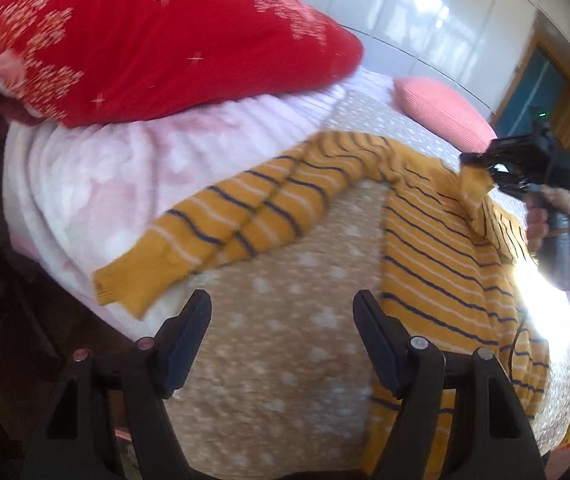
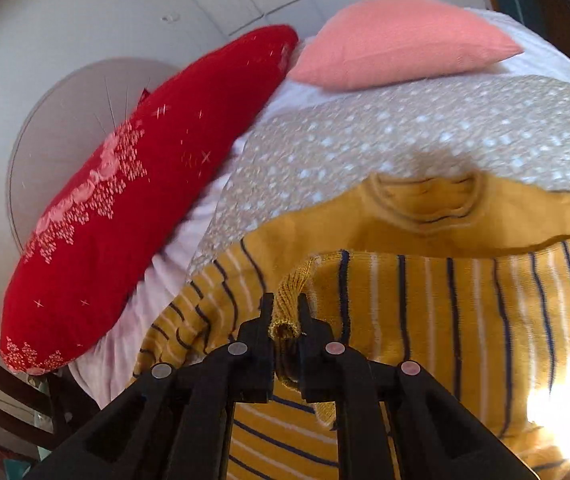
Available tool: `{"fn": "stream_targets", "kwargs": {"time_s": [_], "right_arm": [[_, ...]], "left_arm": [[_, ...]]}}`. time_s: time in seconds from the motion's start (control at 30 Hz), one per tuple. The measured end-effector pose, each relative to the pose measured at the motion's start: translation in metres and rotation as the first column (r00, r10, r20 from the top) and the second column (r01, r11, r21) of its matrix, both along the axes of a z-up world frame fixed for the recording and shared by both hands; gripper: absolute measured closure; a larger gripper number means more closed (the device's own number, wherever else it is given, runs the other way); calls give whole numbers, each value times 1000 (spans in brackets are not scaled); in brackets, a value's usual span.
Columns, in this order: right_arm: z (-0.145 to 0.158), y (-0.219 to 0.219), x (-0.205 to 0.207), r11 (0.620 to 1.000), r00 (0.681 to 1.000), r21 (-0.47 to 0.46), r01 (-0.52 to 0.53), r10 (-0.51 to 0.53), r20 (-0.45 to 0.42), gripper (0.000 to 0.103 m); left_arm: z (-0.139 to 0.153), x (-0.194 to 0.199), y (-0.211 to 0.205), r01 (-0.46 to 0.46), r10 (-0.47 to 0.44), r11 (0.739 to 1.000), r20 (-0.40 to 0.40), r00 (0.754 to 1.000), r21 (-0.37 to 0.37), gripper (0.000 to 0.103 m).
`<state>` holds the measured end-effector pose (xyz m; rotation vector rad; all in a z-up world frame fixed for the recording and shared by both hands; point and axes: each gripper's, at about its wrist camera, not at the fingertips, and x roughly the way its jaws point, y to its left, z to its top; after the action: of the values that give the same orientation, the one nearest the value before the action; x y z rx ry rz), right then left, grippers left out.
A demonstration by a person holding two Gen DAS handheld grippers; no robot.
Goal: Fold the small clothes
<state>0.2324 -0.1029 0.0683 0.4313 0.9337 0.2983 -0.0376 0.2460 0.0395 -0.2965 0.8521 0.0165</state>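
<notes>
A mustard sweater [image 1: 437, 256] with navy and white stripes lies on the spotted tan bedspread [image 1: 277, 360]. One sleeve [image 1: 221, 228] stretches out to the left, its cuff [image 1: 113, 284] near the bed edge. My left gripper [image 1: 283, 300] is open and empty, hovering above the bedspread between that sleeve and the sweater body. My right gripper [image 2: 286, 300] is shut on the other sleeve's ribbed cuff [image 2: 287, 308], holding it over the sweater's chest [image 2: 465, 312] below the neckline [image 2: 425, 204]. The right gripper also shows in the left wrist view [image 1: 485, 168] at the sweater's far side.
A large red embroidered pillow [image 1: 145, 36] lies on a pale pink blanket [image 1: 97, 184] at the left. A pink pillow [image 2: 397, 44] sits at the head of the bed. White wall panels stand behind. Bright sun glare [image 1: 545, 300] falls on the right.
</notes>
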Motion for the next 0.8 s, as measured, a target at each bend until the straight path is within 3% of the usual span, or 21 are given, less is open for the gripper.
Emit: {"fn": "stream_targets", "kwargs": {"time_s": [0.1, 0.2, 0.27, 0.37, 0.47, 0.6, 0.7, 0.8], "right_arm": [[-37, 41, 32, 998, 998, -52, -30, 27, -58, 94], [-66, 60, 50, 998, 991, -49, -30, 23, -132, 85], [-72, 63, 49, 1000, 990, -14, -5, 3, -142, 59], [-59, 73, 43, 999, 994, 29, -42, 45, -101, 39], [-37, 90, 29, 991, 990, 22, -133, 134, -33, 38], [-23, 126, 4, 964, 964, 33, -265, 266, -21, 38], [-26, 169, -26, 916, 915, 31, -400, 401, -35, 38], [-32, 216, -62, 836, 836, -24, -549, 548, -37, 38]], "left_arm": [[-9, -3, 22, -45, 45, 999, -16, 999, -14, 30], [-17, -7, 41, -84, 82, 996, -31, 996, -41, 30], [-20, -12, 53, -111, 110, 992, -30, 993, -53, 30], [-22, -17, 69, -166, 164, 984, -28, 986, -63, 30], [-26, -23, 88, -226, 223, 971, -41, 974, -76, 30], [-25, -35, 109, -299, 296, 952, -43, 954, -61, 30], [-21, -46, 121, -346, 344, 937, -40, 938, -50, 30], [-18, -57, 132, -386, 385, 921, -38, 922, -40, 30]]}}
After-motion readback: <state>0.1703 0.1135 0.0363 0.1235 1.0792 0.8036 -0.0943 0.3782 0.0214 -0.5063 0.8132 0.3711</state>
